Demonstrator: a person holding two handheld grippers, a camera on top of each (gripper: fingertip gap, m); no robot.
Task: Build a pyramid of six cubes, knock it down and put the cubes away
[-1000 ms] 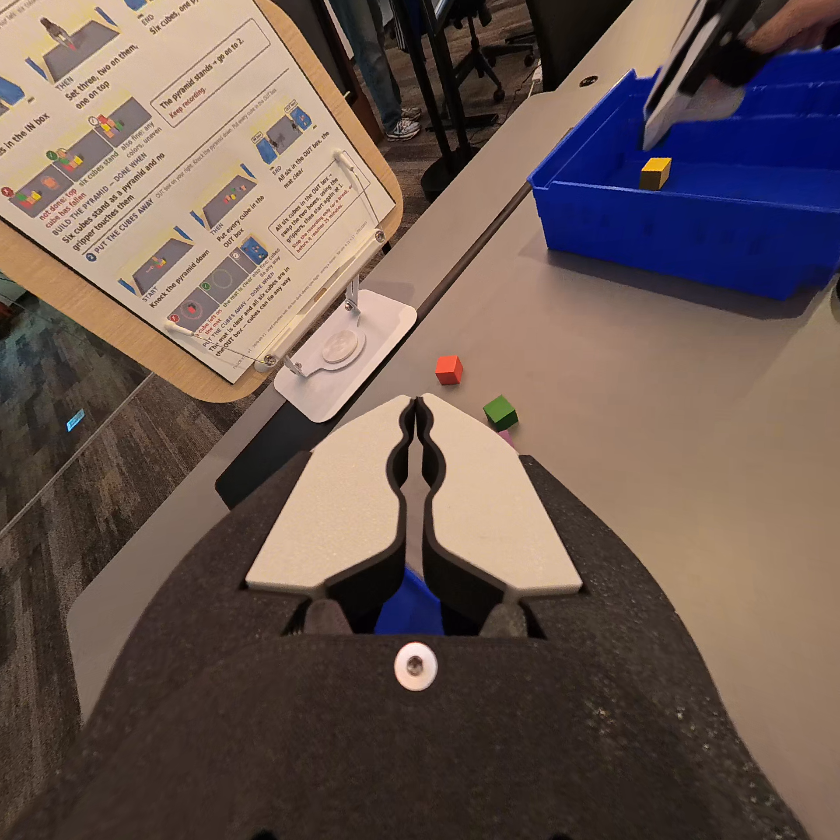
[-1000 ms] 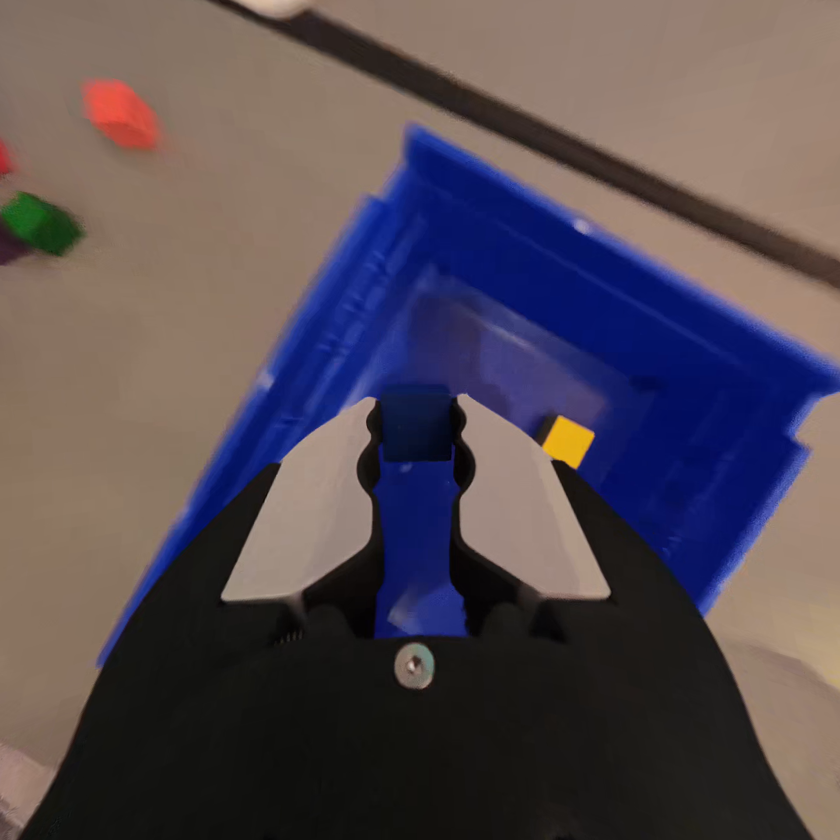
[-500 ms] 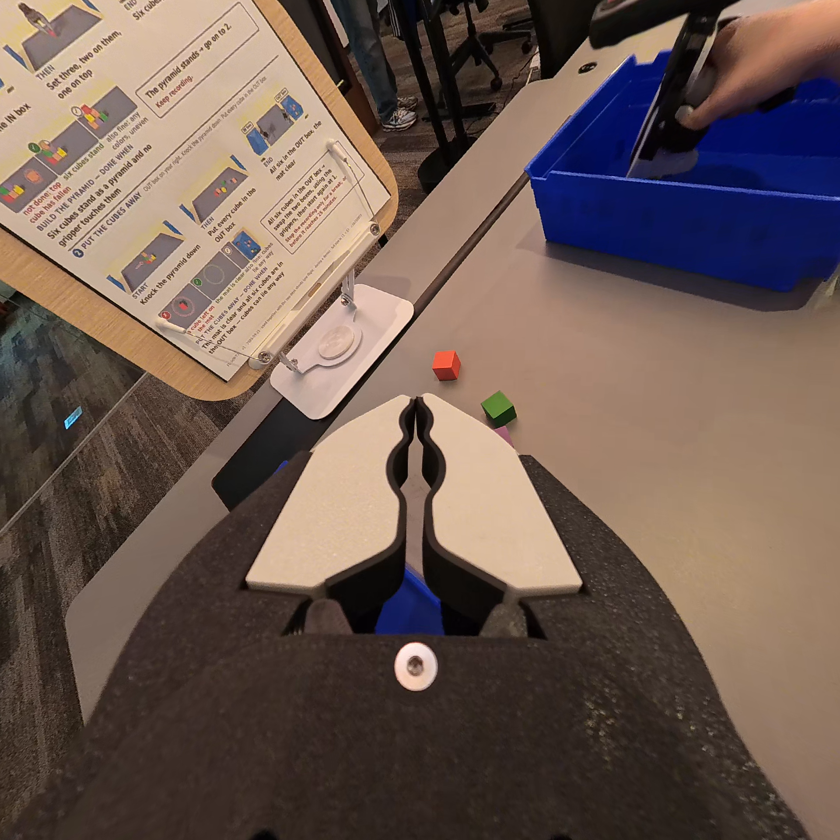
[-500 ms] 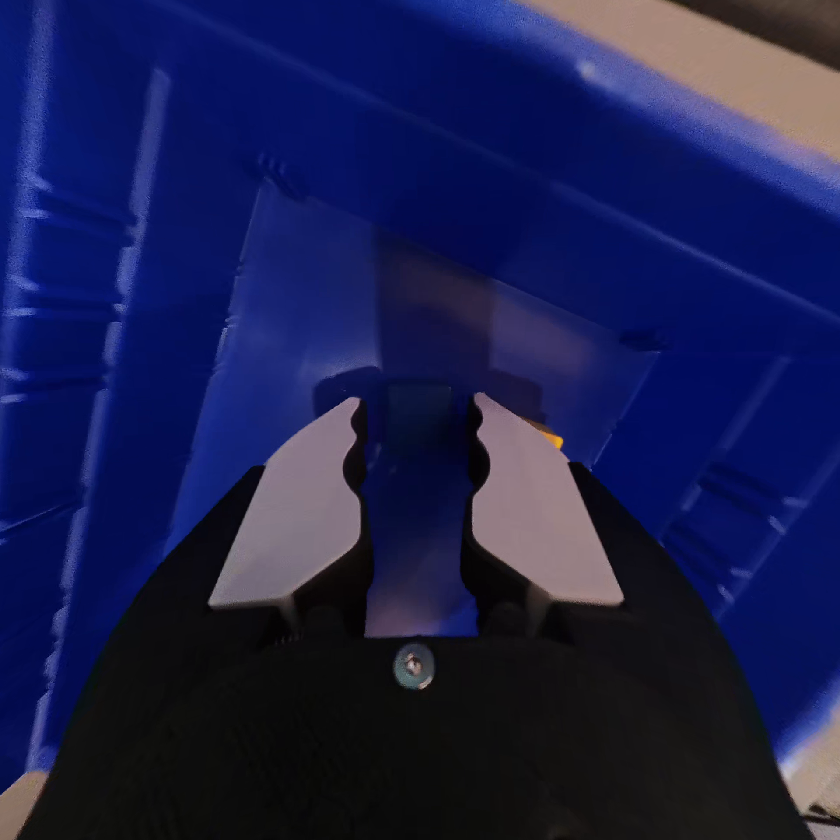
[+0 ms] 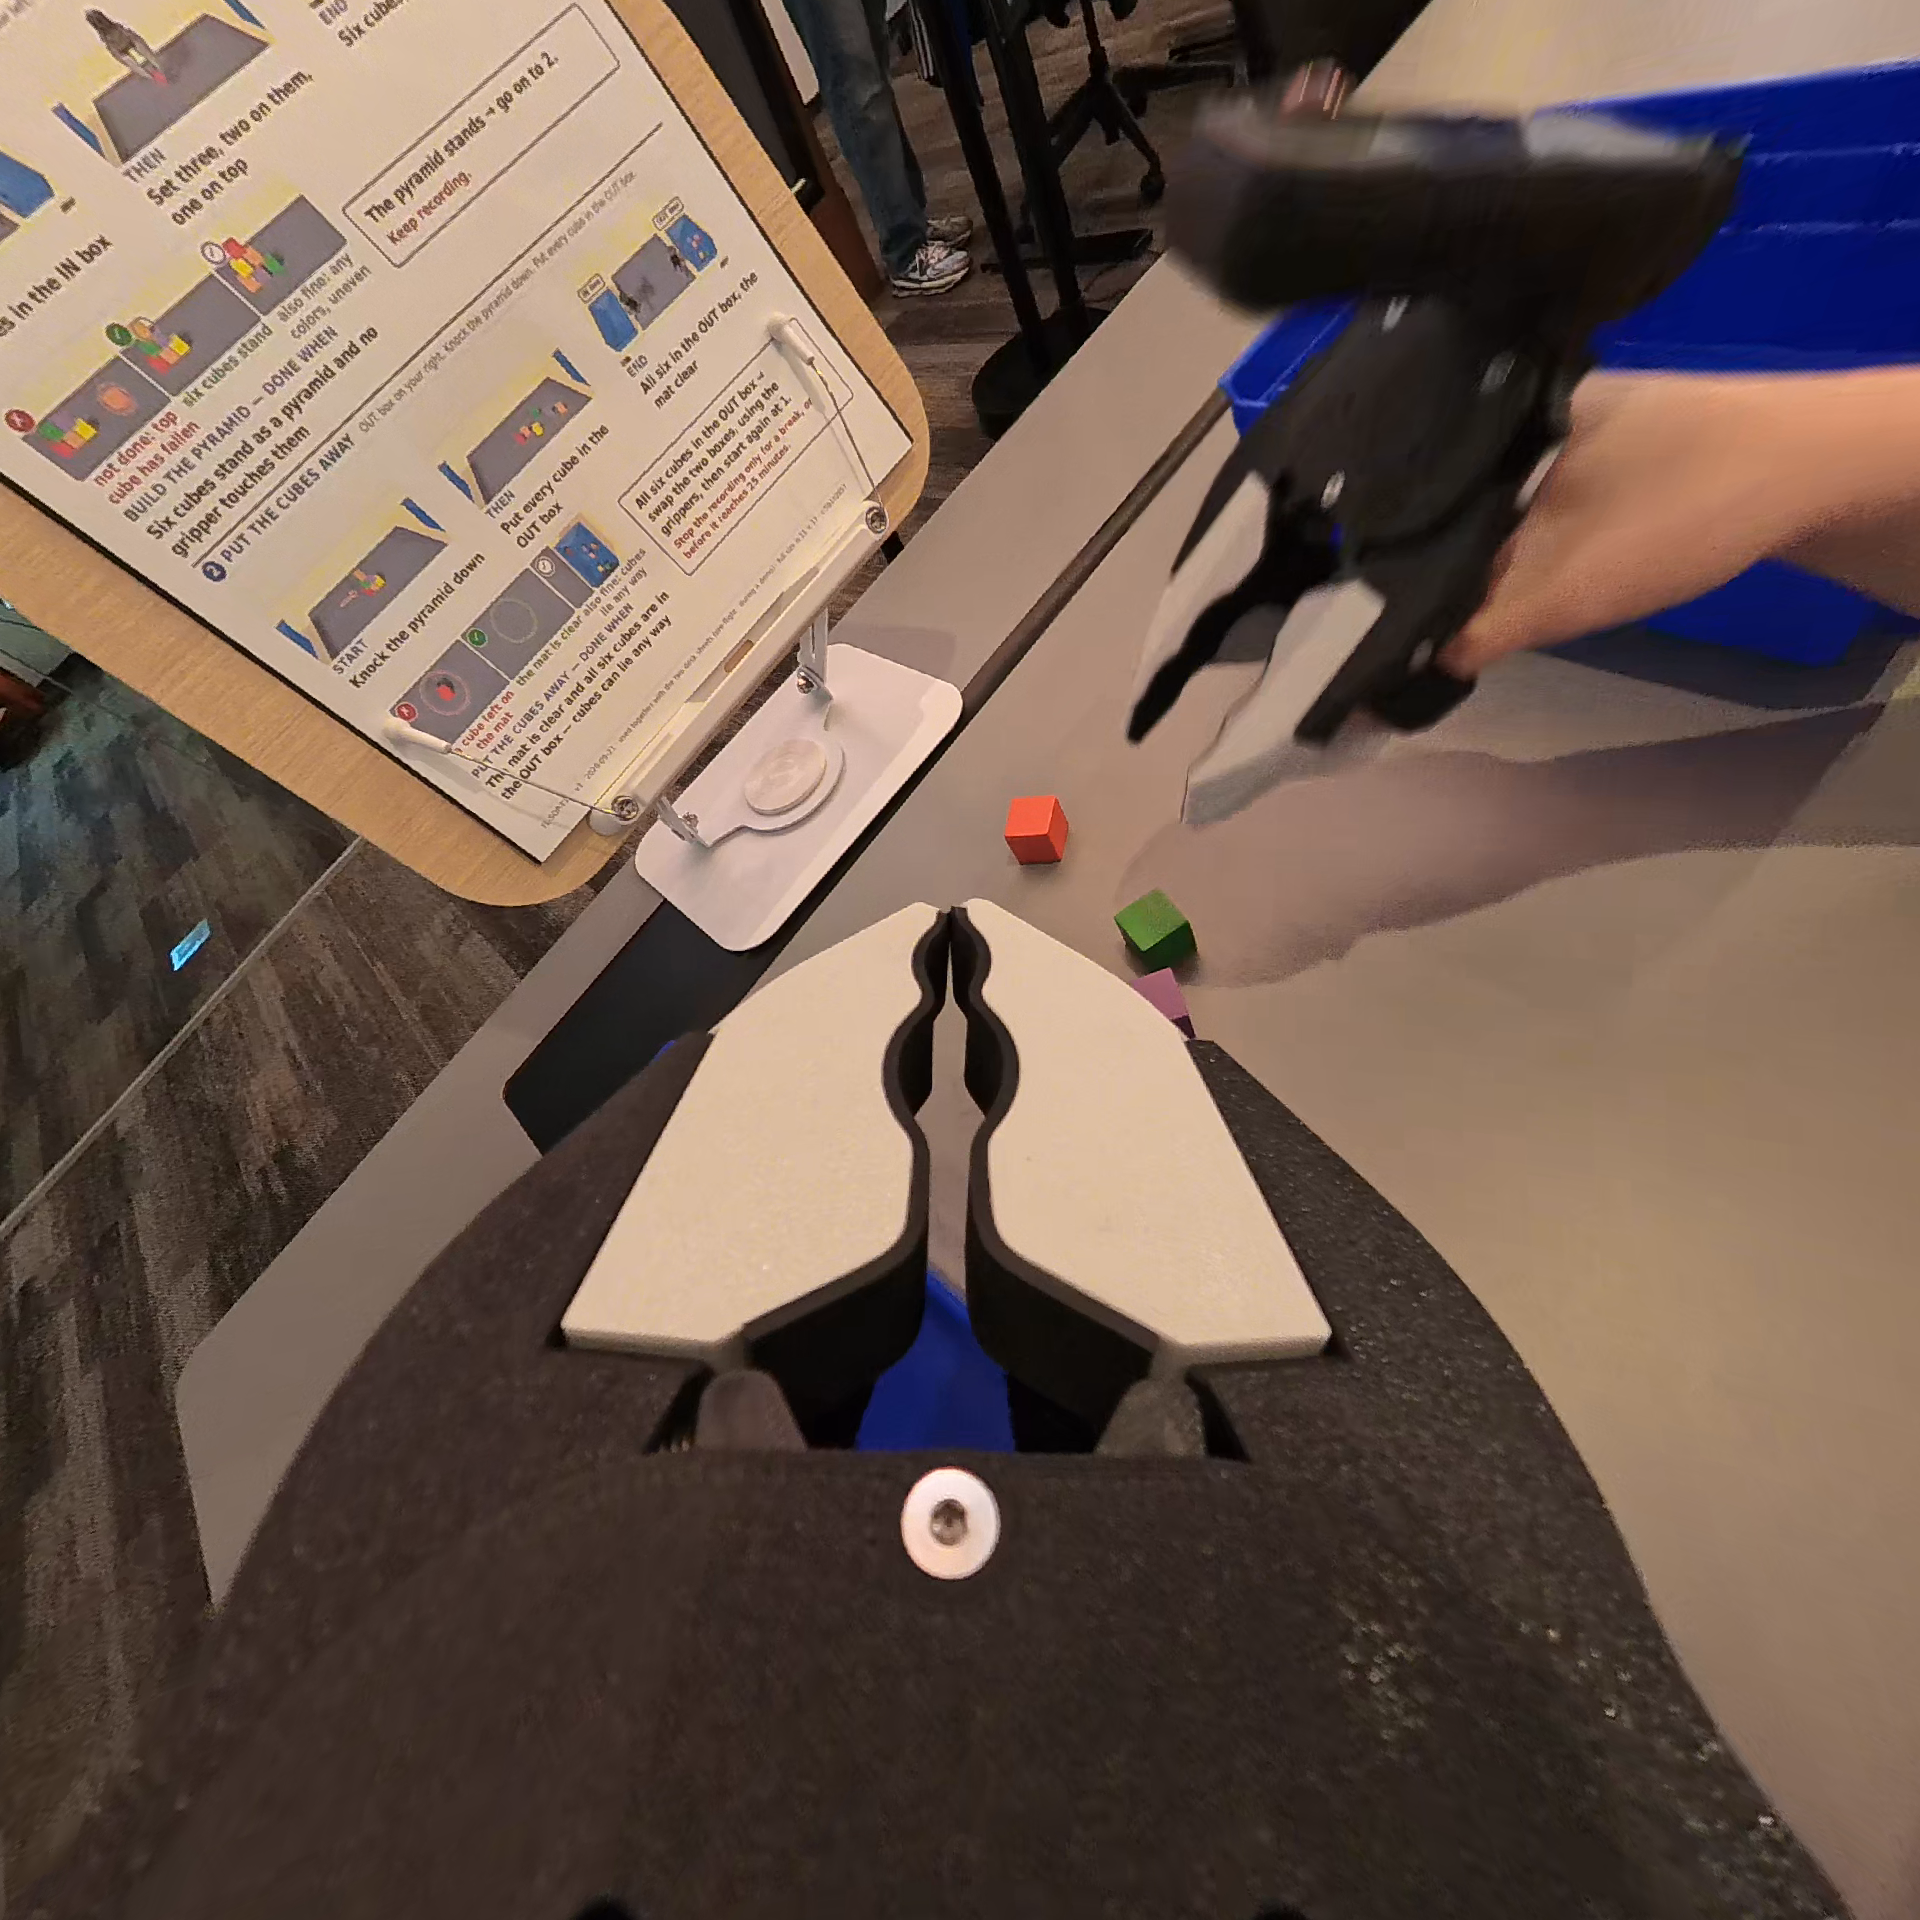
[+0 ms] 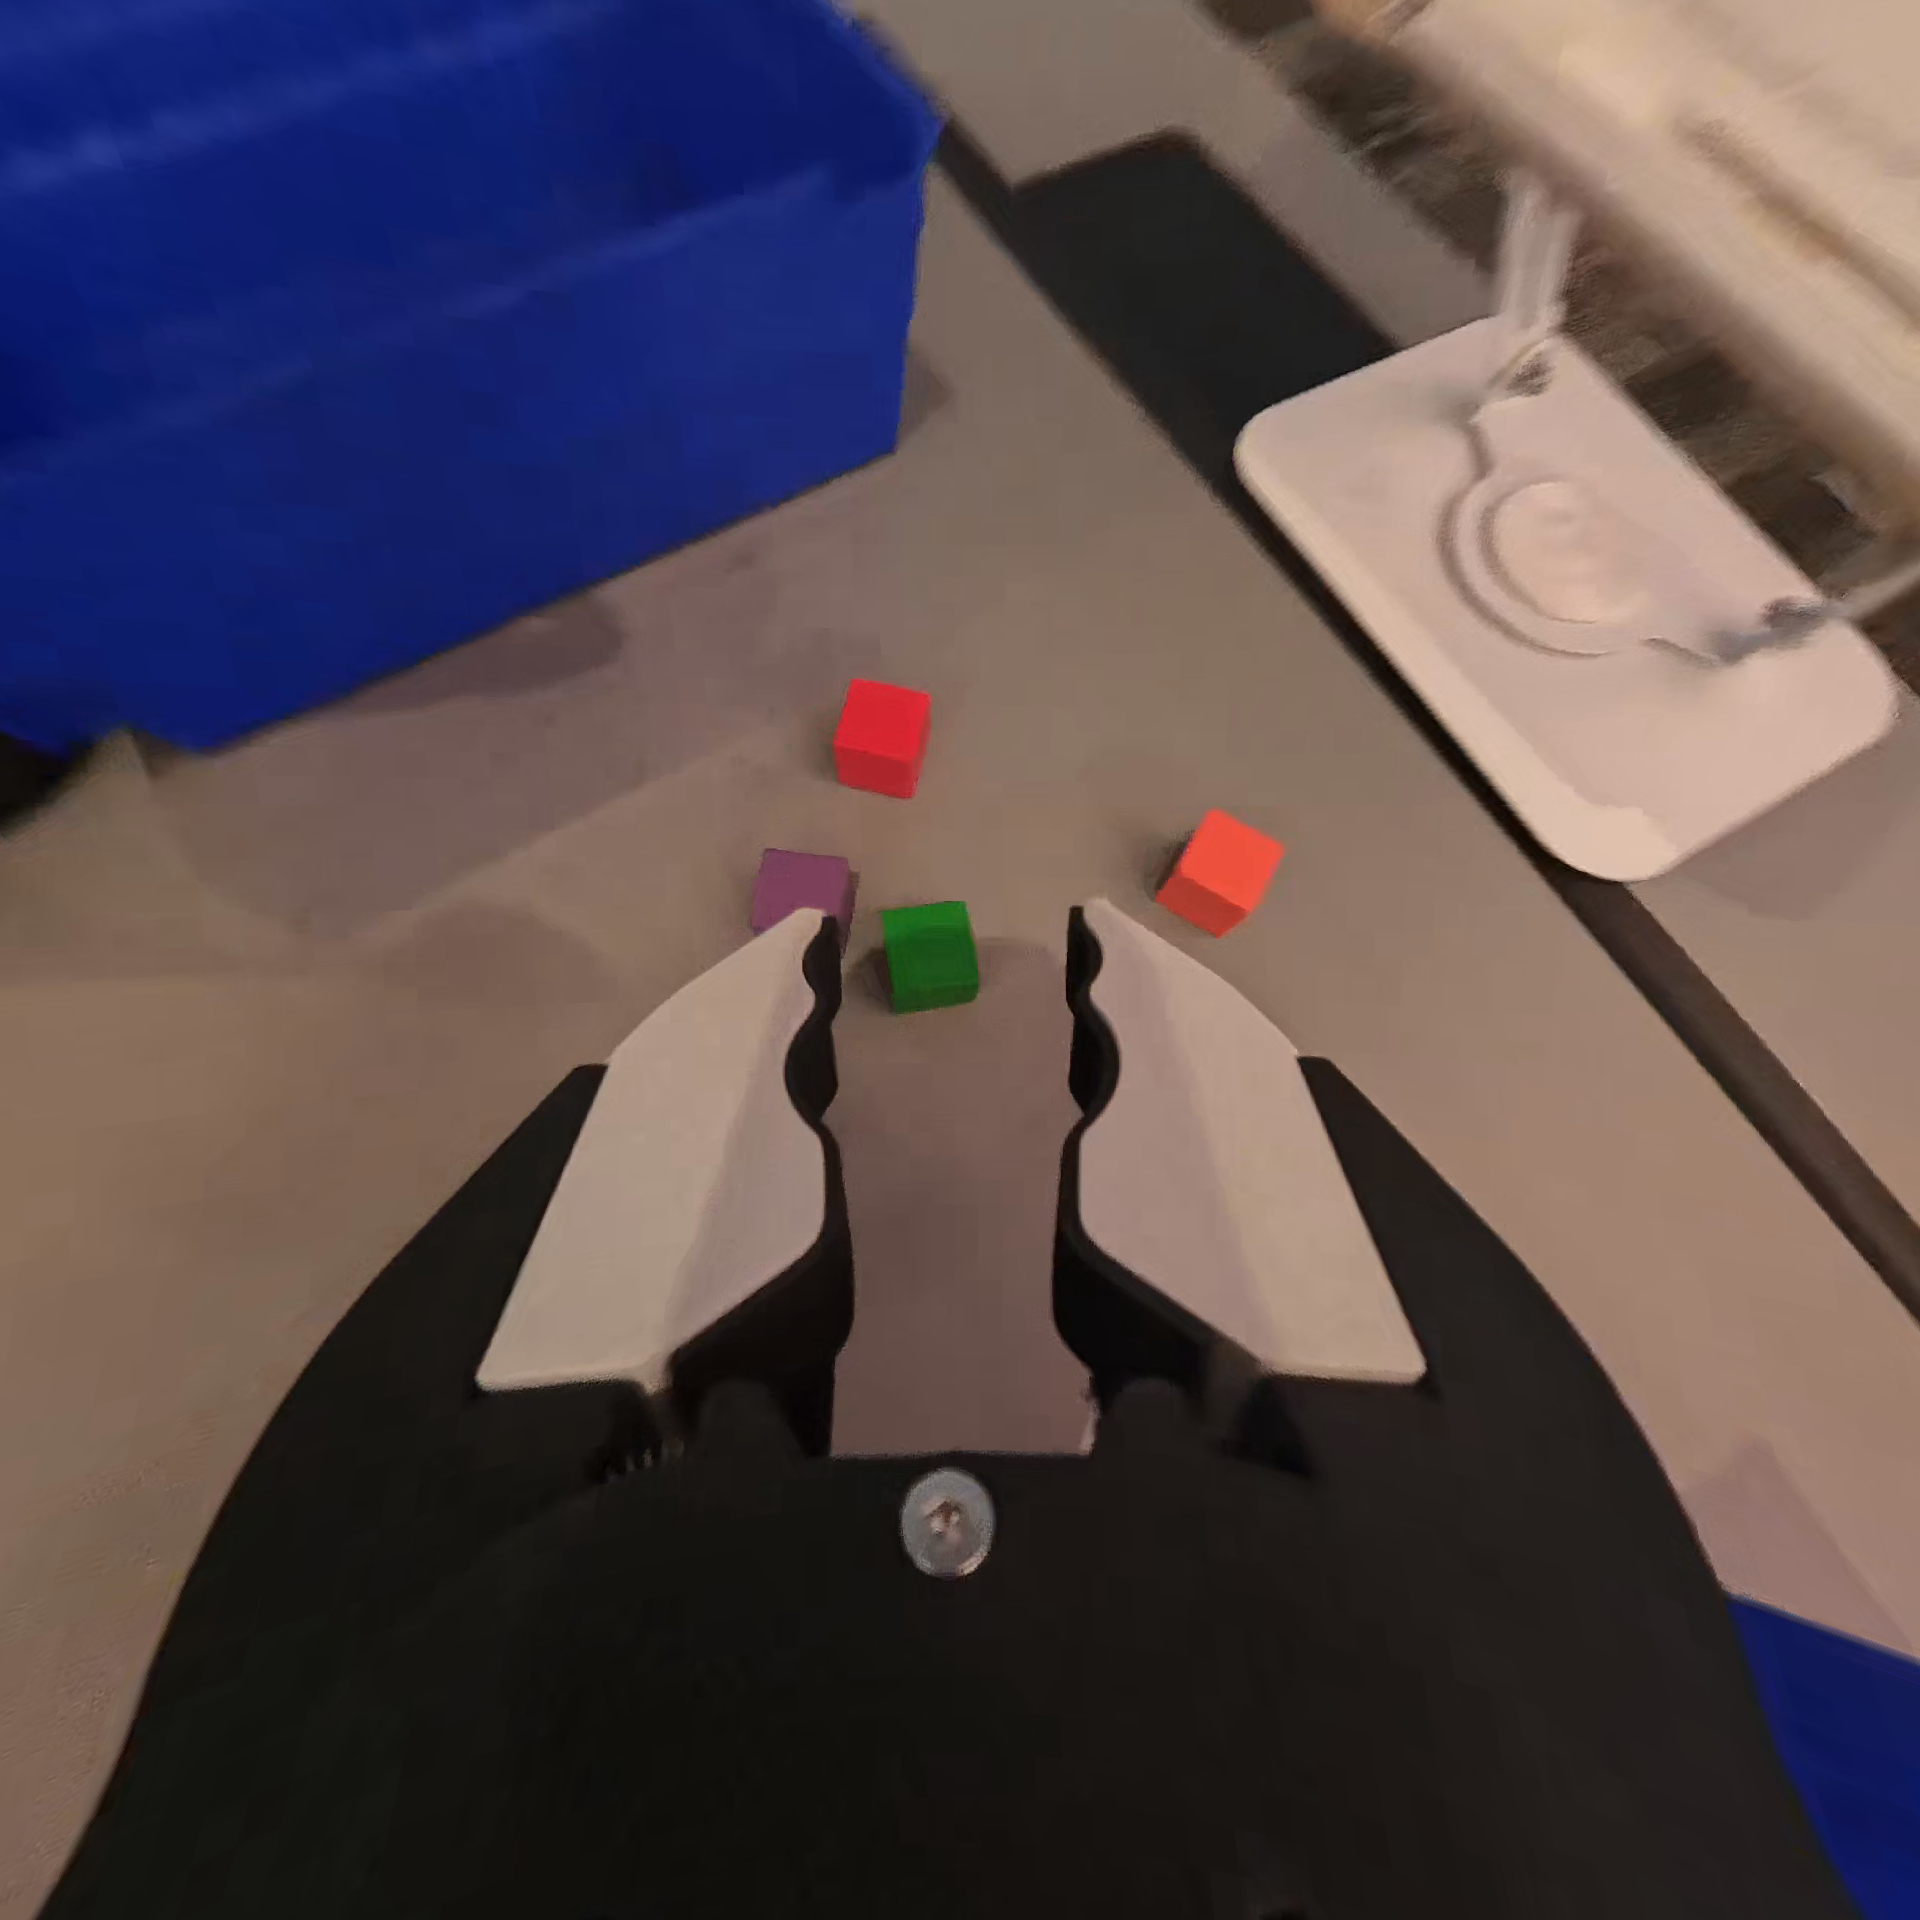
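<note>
Four loose cubes lie on the grey table (image 6: 312, 1091): red (image 6: 881, 736), orange (image 6: 1221, 871), purple (image 6: 800, 885) and green (image 6: 928, 956). My right gripper (image 6: 945, 925) is open and empty, hovering over them. The green cube lies on the table between its fingertips, untouched by either pad. In the left wrist view the right gripper (image 5: 1226, 717) shows blurred, held by a hand above the orange cube (image 5: 1036, 828), green cube (image 5: 1153, 928) and purple cube (image 5: 1164, 992). My left gripper (image 5: 951, 914) is shut and empty, just short of the cubes.
A blue bin (image 5: 1818, 270) stands at the far right of the table. Another blue bin (image 6: 468, 416) stands beyond the cubes in the right wrist view. An instruction board (image 5: 416, 364) on a white stand base (image 5: 800, 779) sits at the table's edge, near the orange cube. Spacing between my two grippers at the tips: around 20 cm.
My right gripper opened inside the blue bin, let go of a blue cube there, then swung out to hover over the loose cubes. My left gripper stayed shut and still.
</note>
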